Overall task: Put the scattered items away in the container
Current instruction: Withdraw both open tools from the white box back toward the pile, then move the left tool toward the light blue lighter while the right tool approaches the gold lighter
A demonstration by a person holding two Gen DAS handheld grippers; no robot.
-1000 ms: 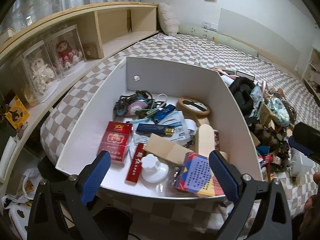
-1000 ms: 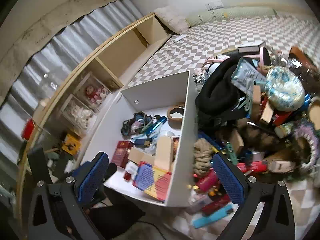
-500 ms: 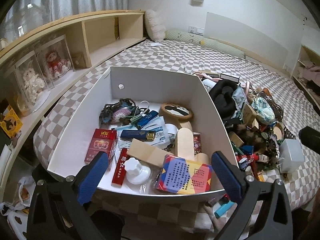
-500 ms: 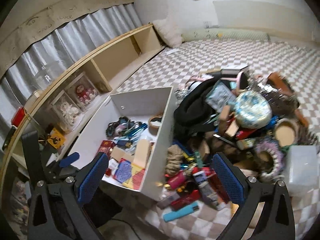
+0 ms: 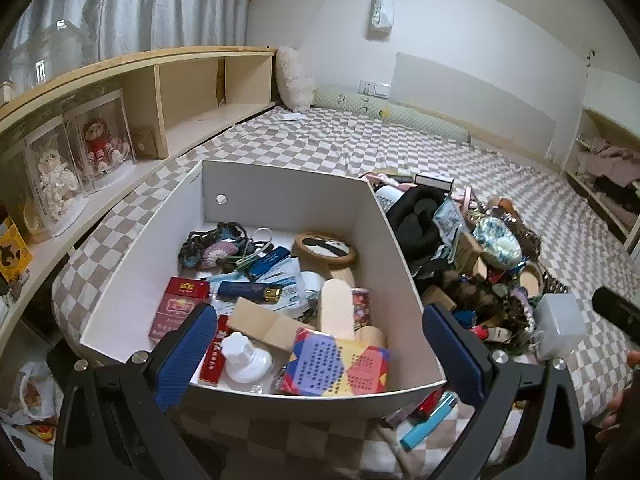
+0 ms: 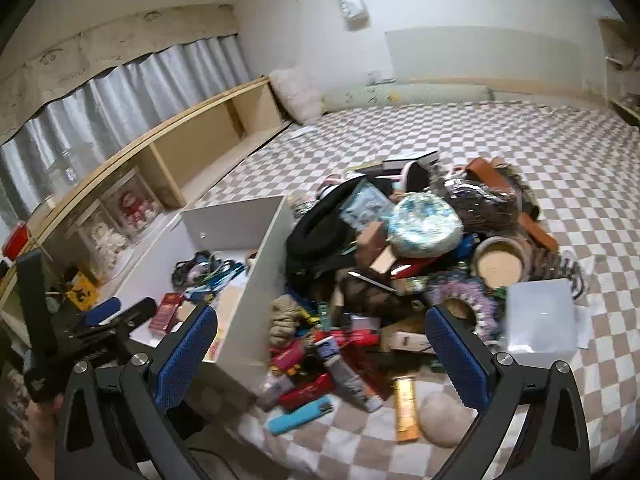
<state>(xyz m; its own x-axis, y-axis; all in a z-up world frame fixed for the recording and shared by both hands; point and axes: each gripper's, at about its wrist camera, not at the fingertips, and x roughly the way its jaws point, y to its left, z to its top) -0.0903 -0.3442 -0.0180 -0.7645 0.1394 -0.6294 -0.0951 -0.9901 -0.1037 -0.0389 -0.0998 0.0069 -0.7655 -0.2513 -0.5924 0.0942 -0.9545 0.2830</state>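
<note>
A: Which step is this?

B: Between picks, I judge. The left gripper (image 5: pixel 316 354) and right gripper (image 6: pixel 320 354) both gape wide, holding nothing. The white open-topped box (image 5: pixel 132 264) sits at the bed's near edge, part filled.

A: Next?

B: Lower the right gripper onto the heap of scattered oddments (image 6: pixel 400 264) beside the box; the light-blue lighter (image 6: pixel 300 415) lies nearest.
</note>
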